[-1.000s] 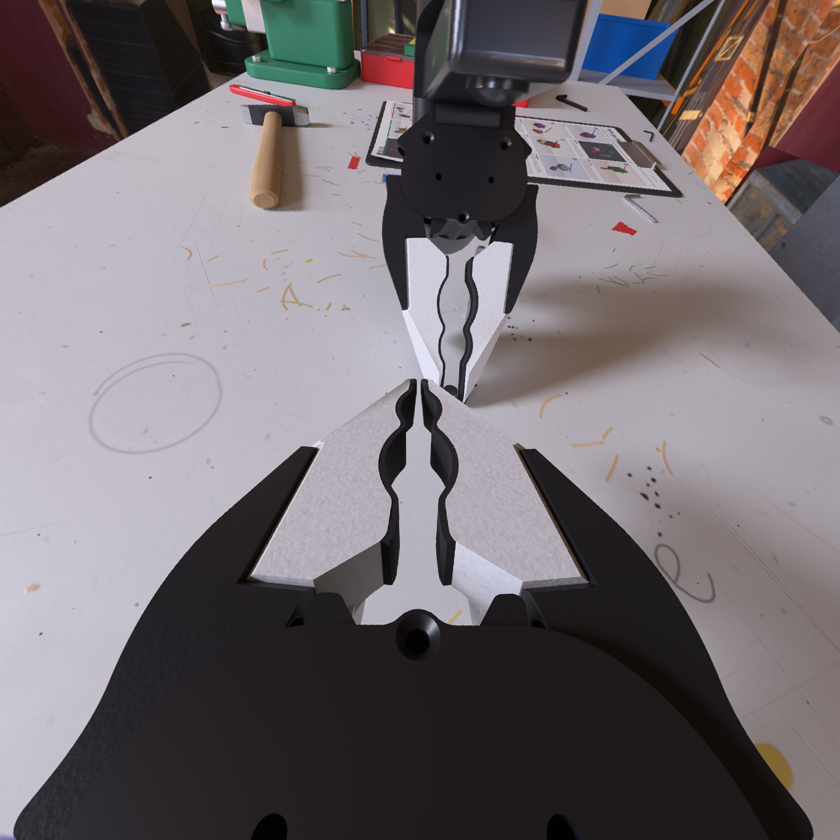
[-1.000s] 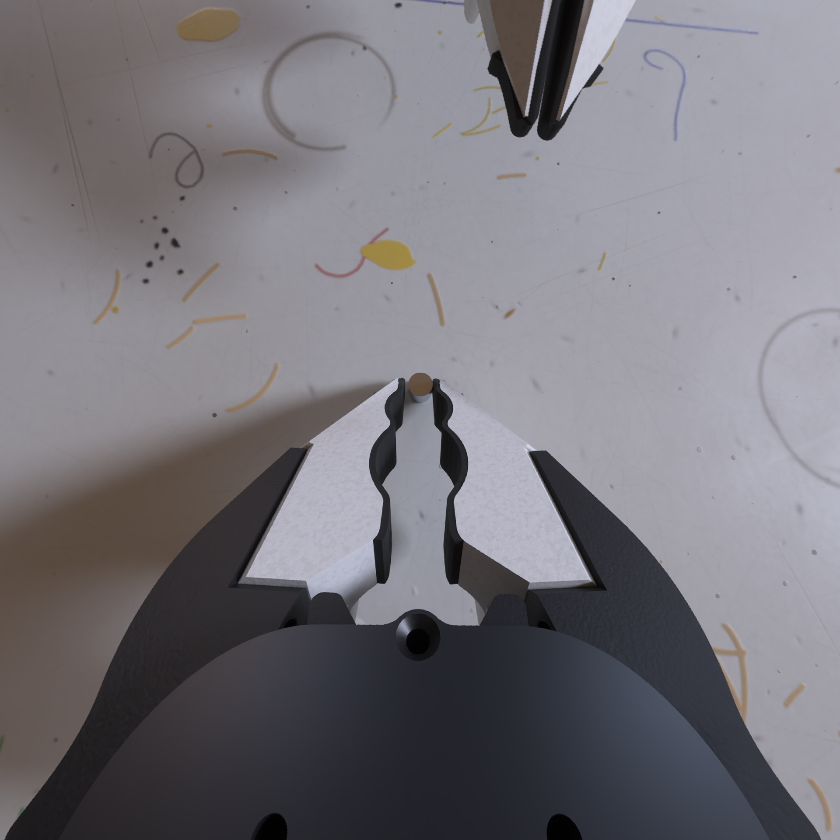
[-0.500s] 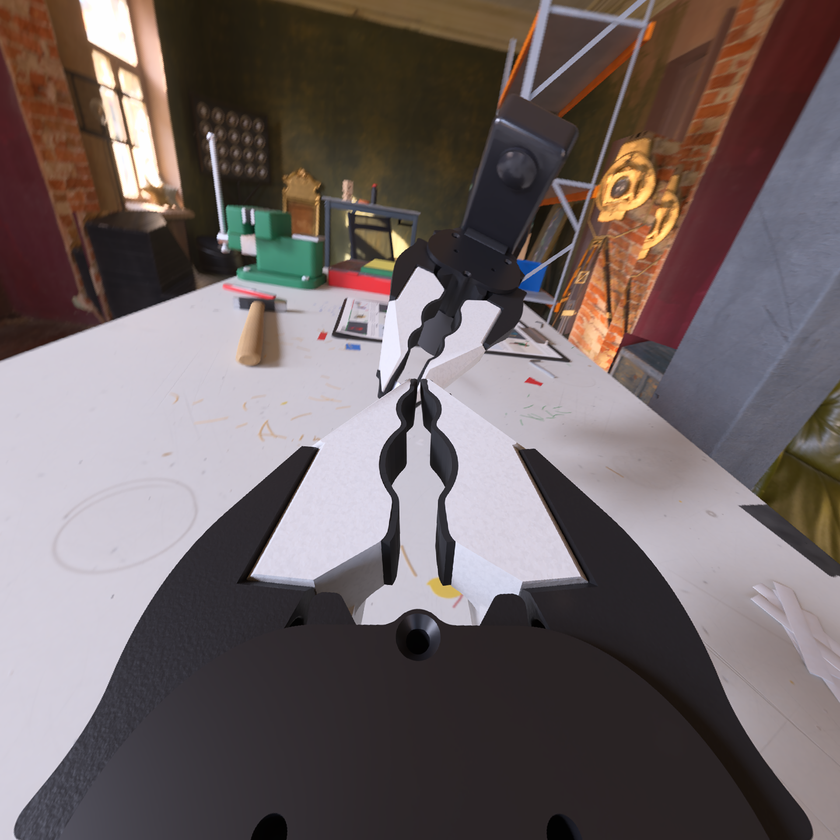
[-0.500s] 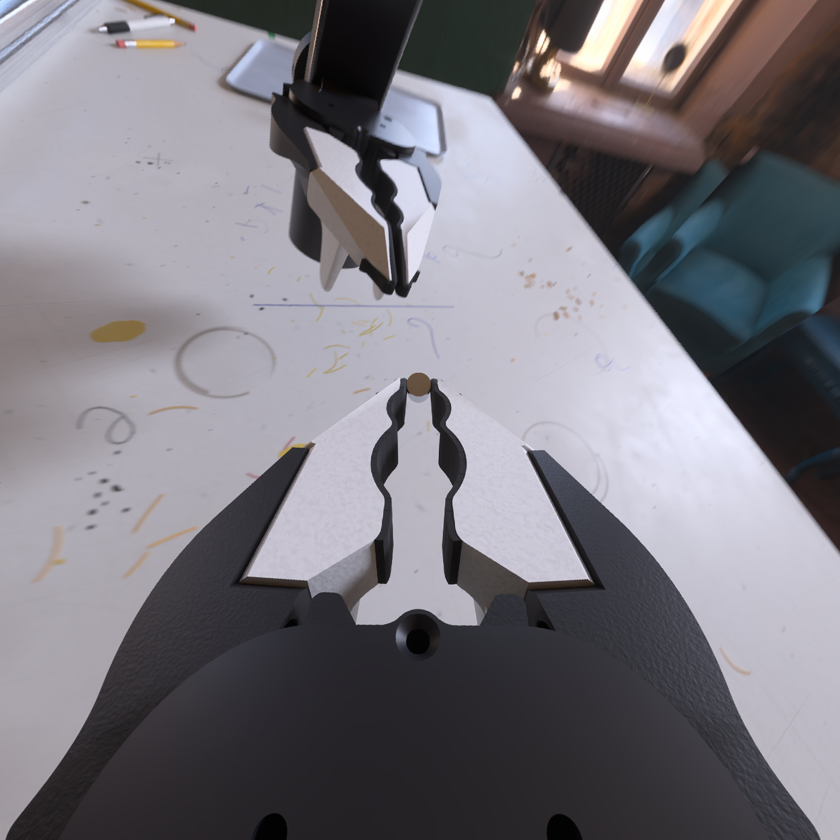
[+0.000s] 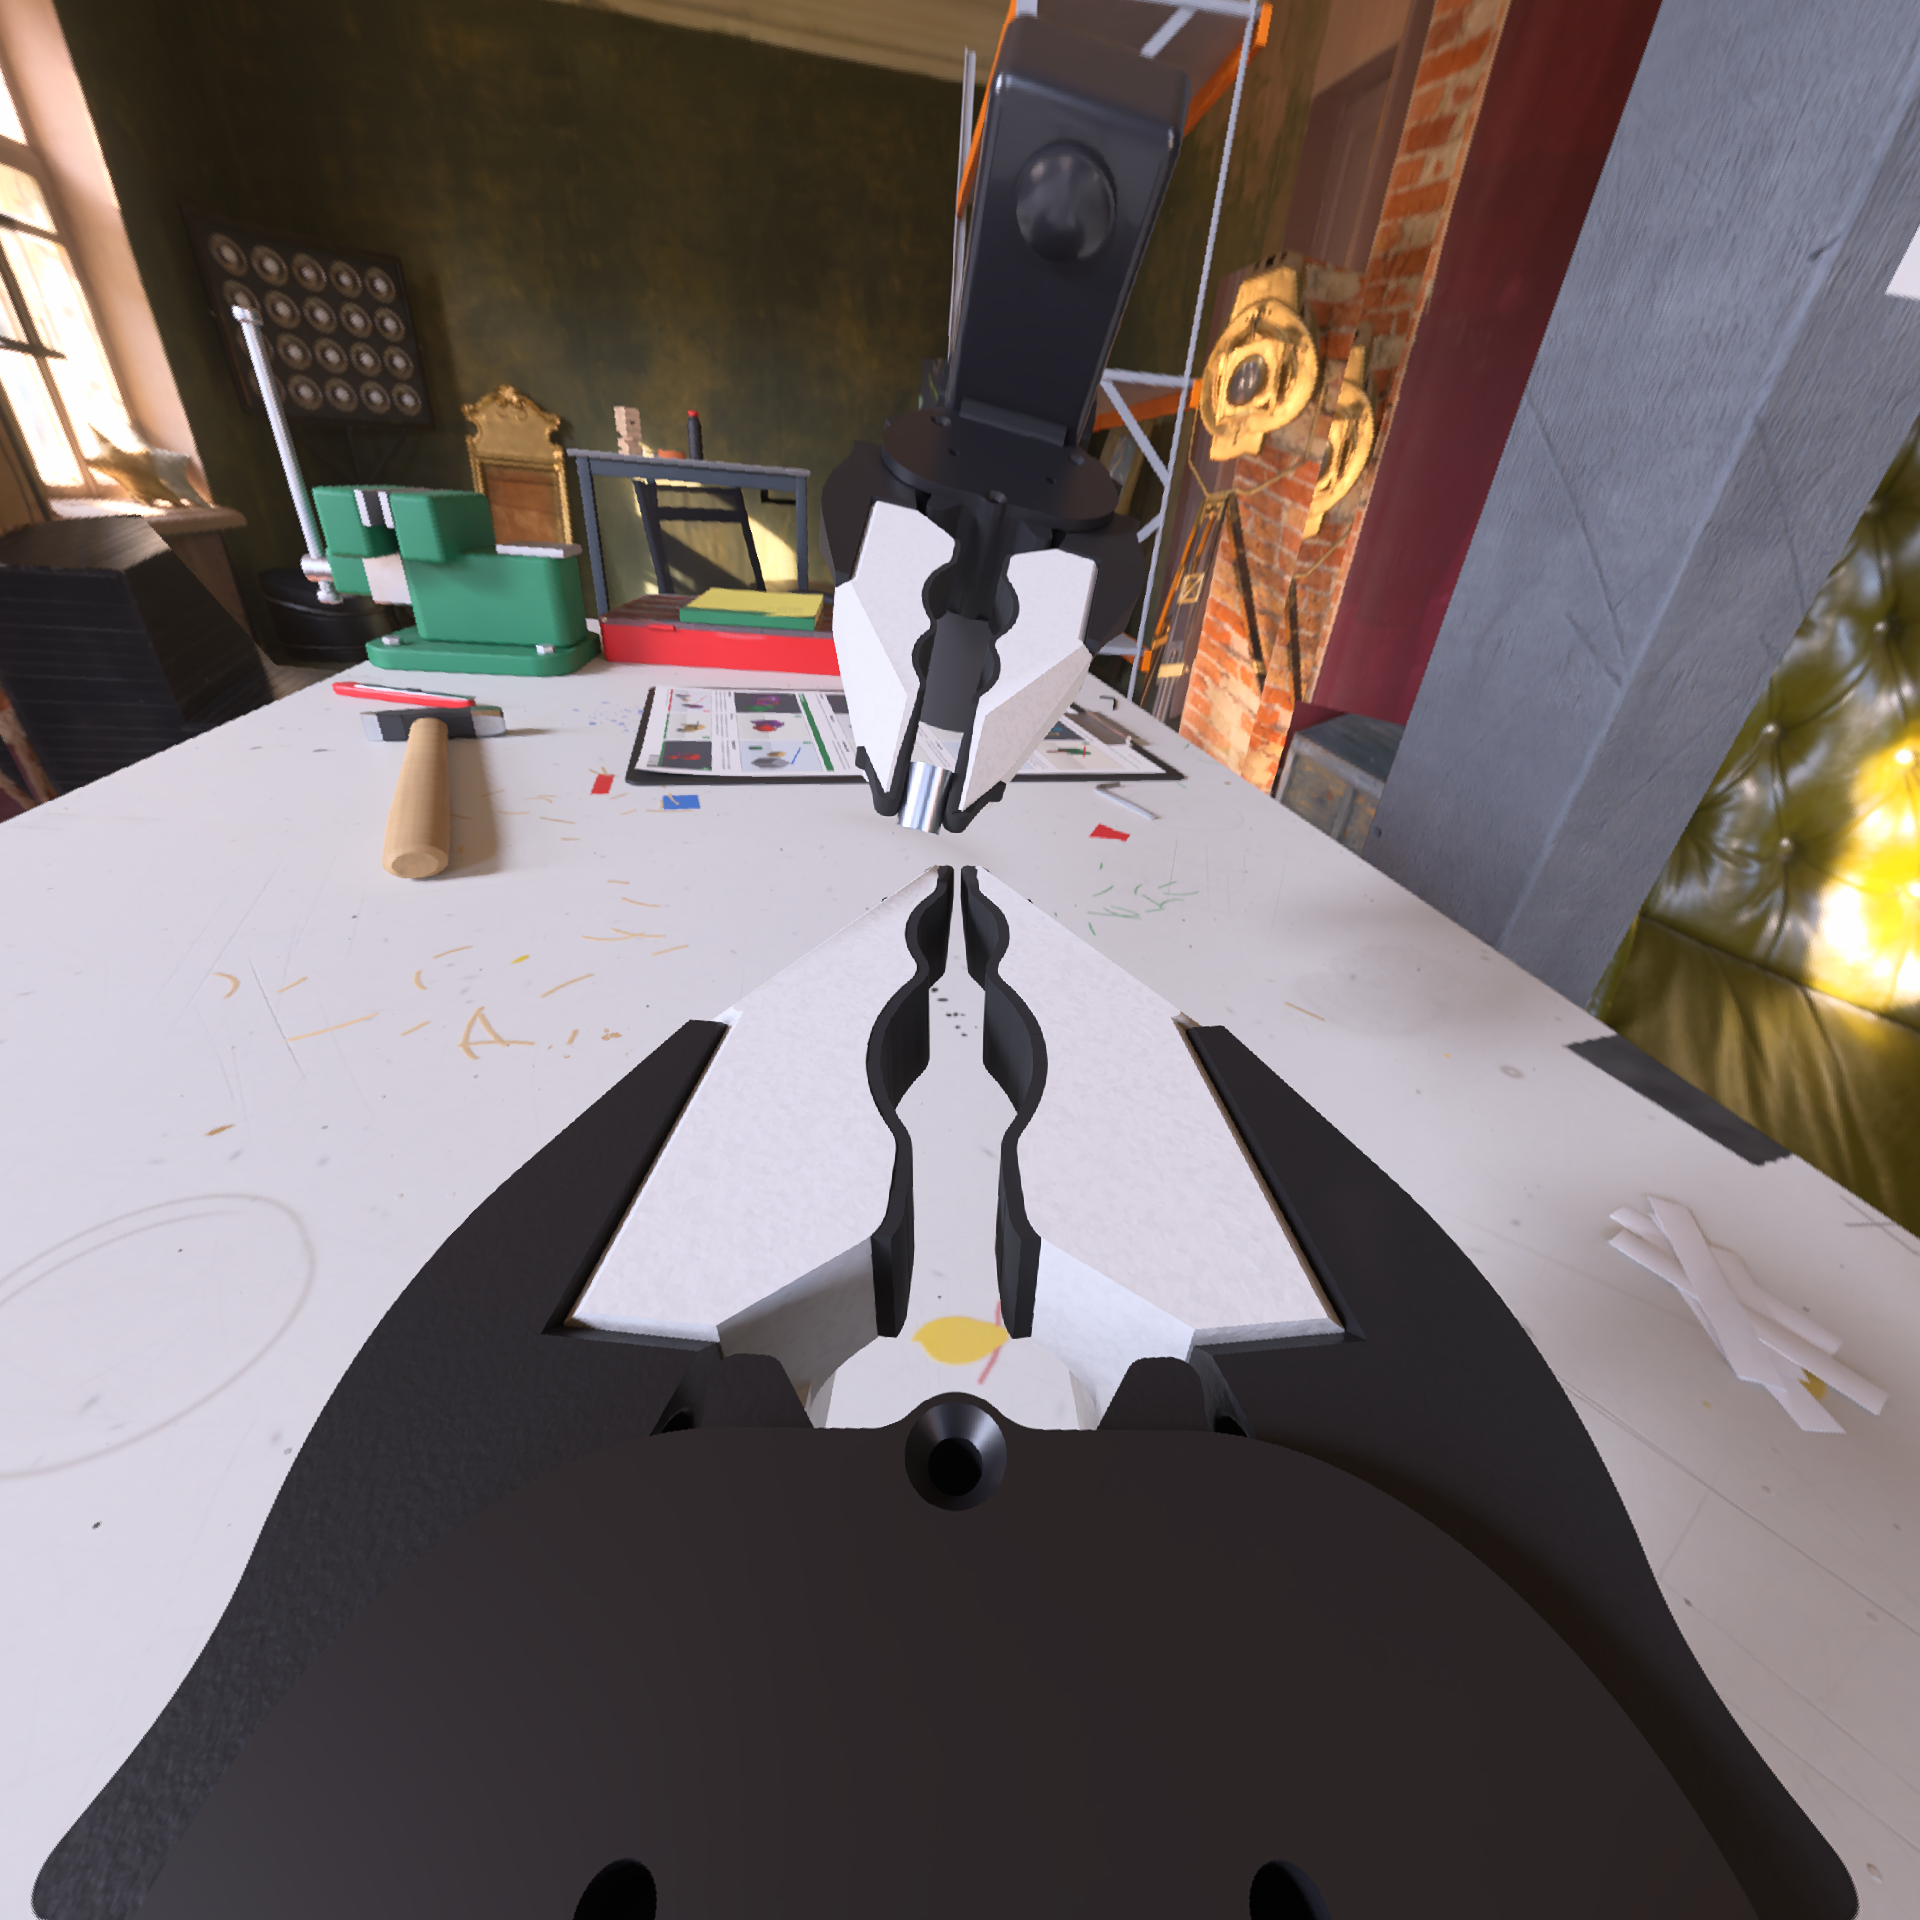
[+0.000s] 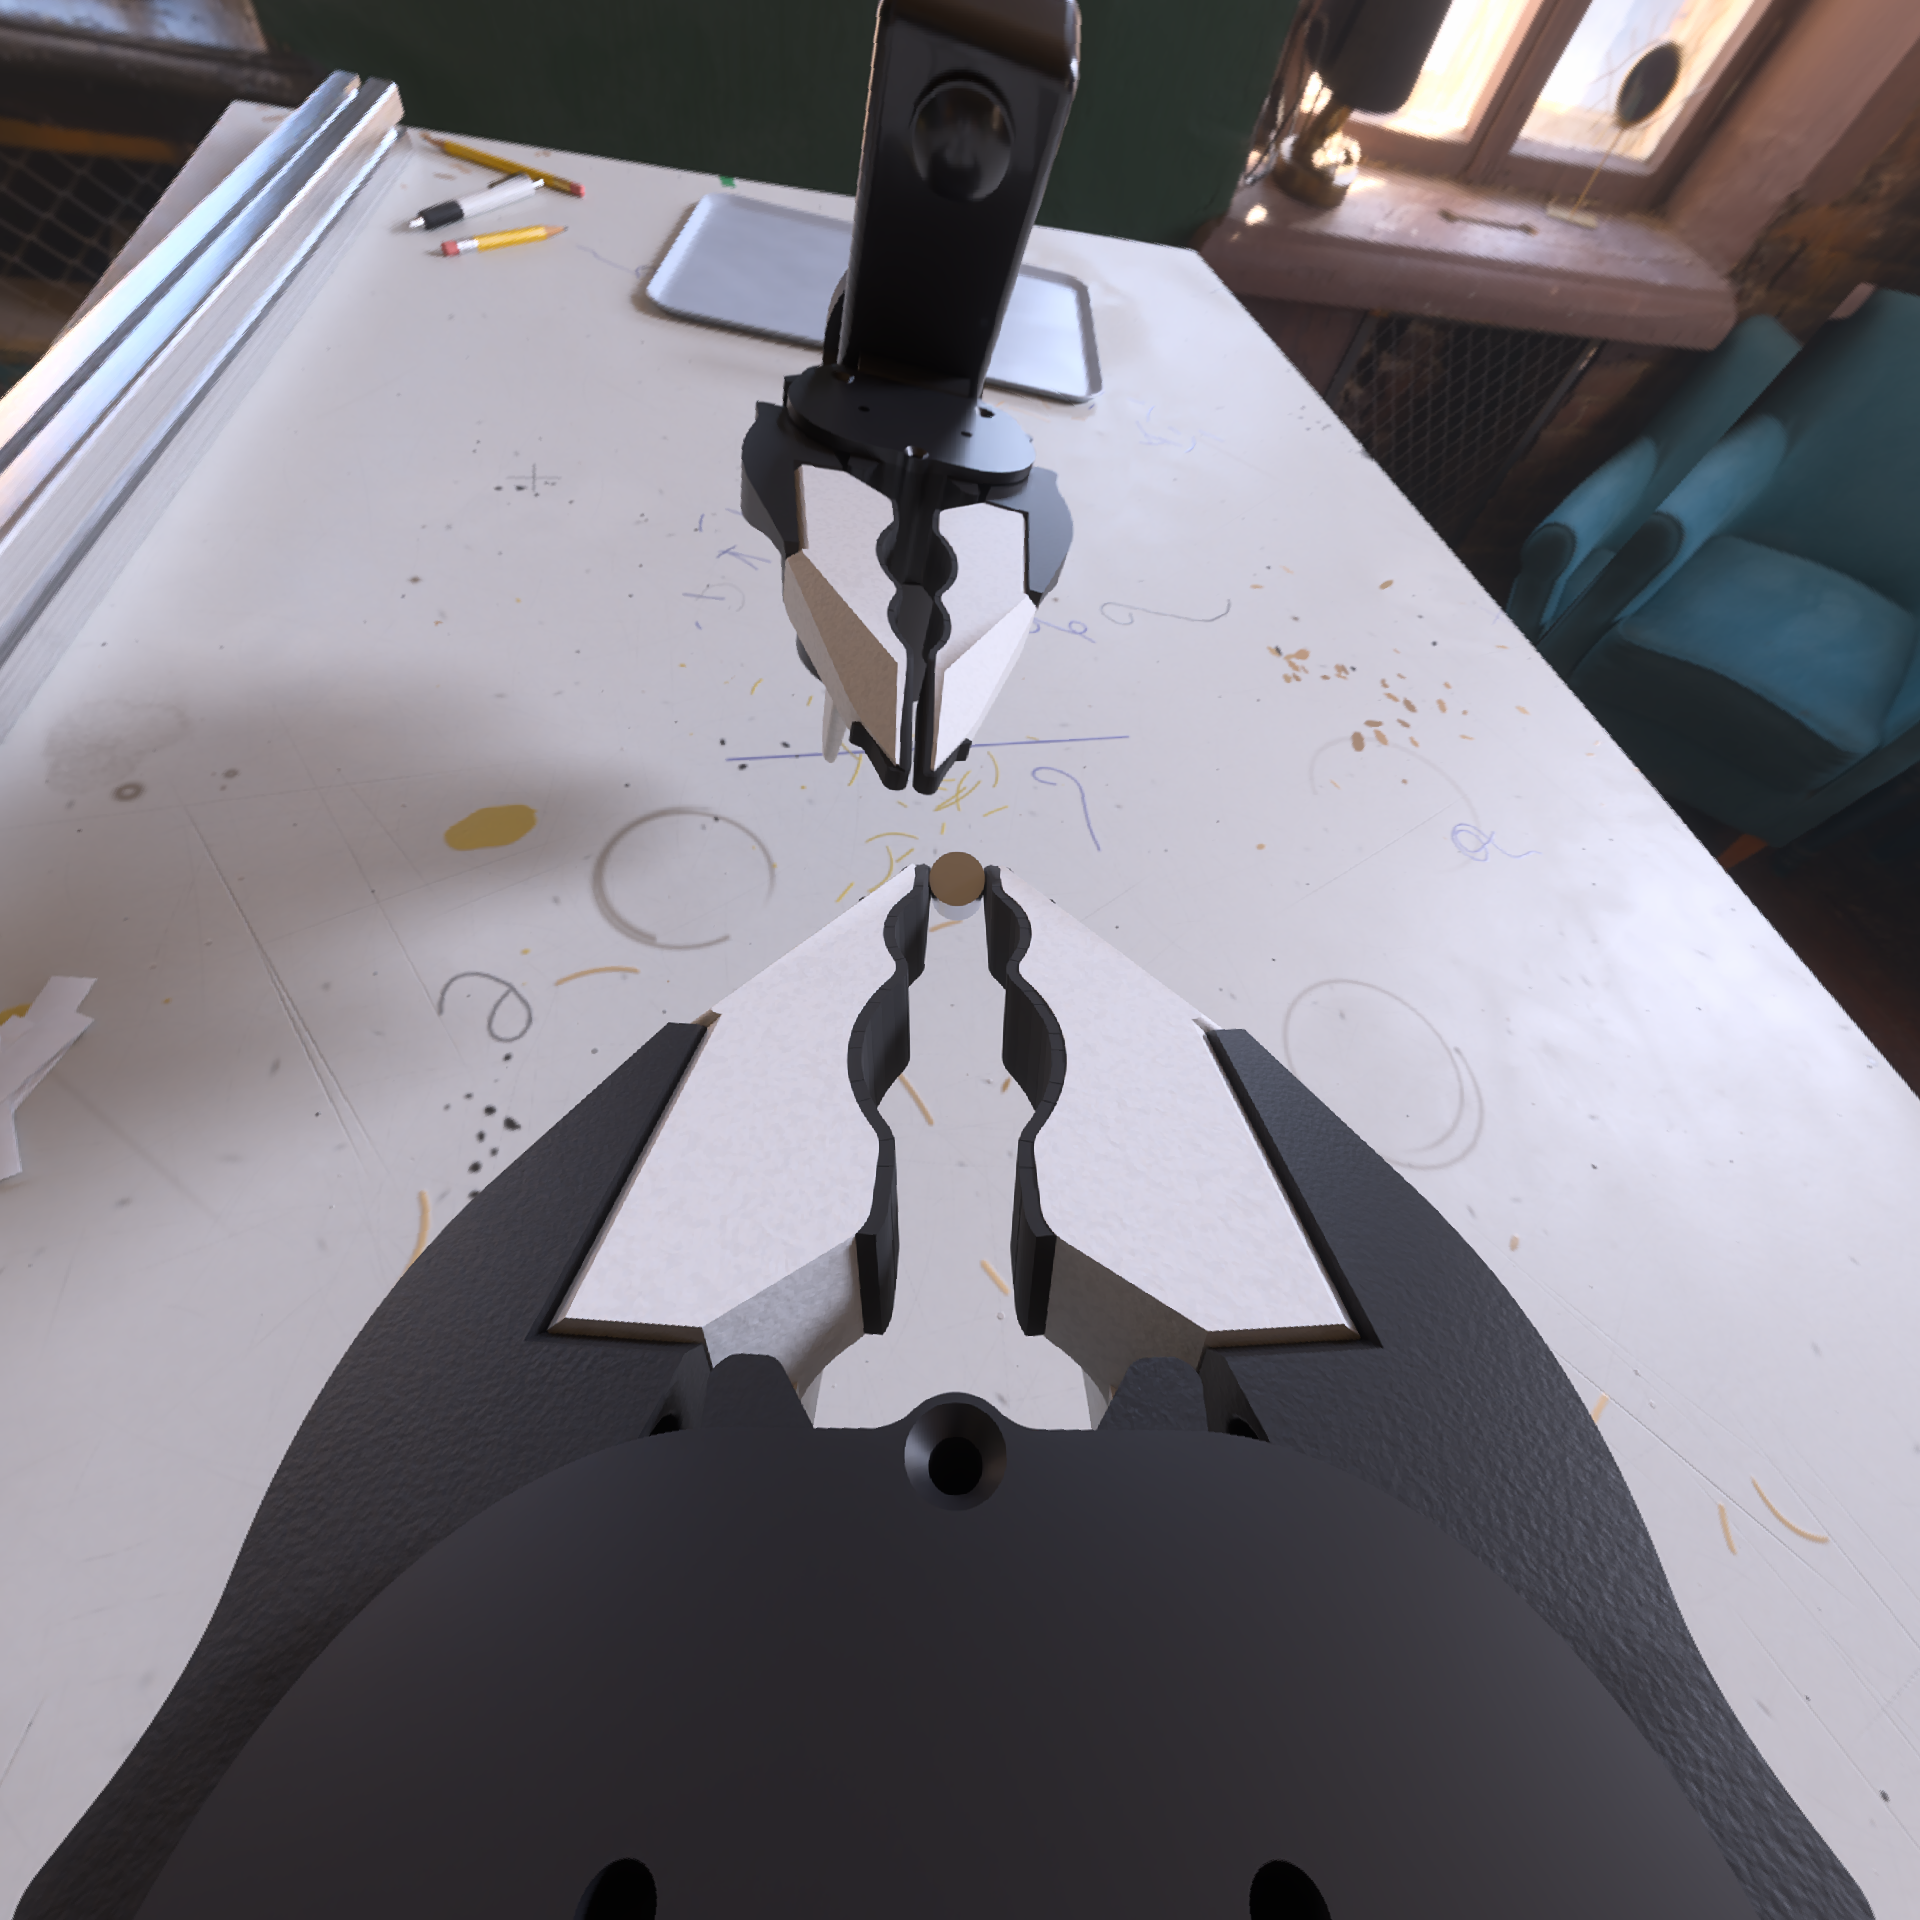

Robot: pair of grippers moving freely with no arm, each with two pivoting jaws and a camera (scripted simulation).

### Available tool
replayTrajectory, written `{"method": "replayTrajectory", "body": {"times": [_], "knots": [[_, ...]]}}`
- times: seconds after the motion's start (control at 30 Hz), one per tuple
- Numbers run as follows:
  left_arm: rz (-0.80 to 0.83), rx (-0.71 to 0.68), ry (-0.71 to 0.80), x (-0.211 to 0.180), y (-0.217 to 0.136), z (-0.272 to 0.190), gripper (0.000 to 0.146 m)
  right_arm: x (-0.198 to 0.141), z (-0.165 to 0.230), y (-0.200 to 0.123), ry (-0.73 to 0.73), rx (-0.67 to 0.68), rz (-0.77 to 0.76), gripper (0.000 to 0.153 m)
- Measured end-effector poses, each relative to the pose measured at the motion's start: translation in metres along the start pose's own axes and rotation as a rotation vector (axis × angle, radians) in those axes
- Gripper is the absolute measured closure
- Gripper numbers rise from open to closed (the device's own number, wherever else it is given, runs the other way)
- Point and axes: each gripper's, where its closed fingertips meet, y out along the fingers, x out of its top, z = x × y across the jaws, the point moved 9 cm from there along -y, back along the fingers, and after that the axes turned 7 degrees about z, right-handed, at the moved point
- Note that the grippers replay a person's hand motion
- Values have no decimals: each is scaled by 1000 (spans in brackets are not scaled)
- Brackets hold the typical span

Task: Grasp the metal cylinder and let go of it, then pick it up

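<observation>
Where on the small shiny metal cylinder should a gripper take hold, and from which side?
On its curved side wall, fingertips either side, coming in along its axis. That is how the right gripper holds the small shiny metal cylinder now: round end facing out between the tips, smooth body lifted off the white table. The left gripper is shut and empty.

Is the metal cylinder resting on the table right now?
No, the right gripper holds the metal cylinder at its fingertips, clear above the white table.
</observation>
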Motion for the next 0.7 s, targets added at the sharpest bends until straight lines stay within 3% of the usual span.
{"method": "replayTrajectory", "body": {"times": [0.23, 0.53, 0.7], "knots": [[83, -7, 29, -5, 4, -2, 145, -5, 3, 7, -22, 29, 83, 143], [240, -73, 56, -14, 8, -6, 145, -12, 20, 18, -153, 54, 234, 143], [235, -65, 49, -14, 6, -4, 145, -18, 23, 28, -142, 36, 165, 143]]}}
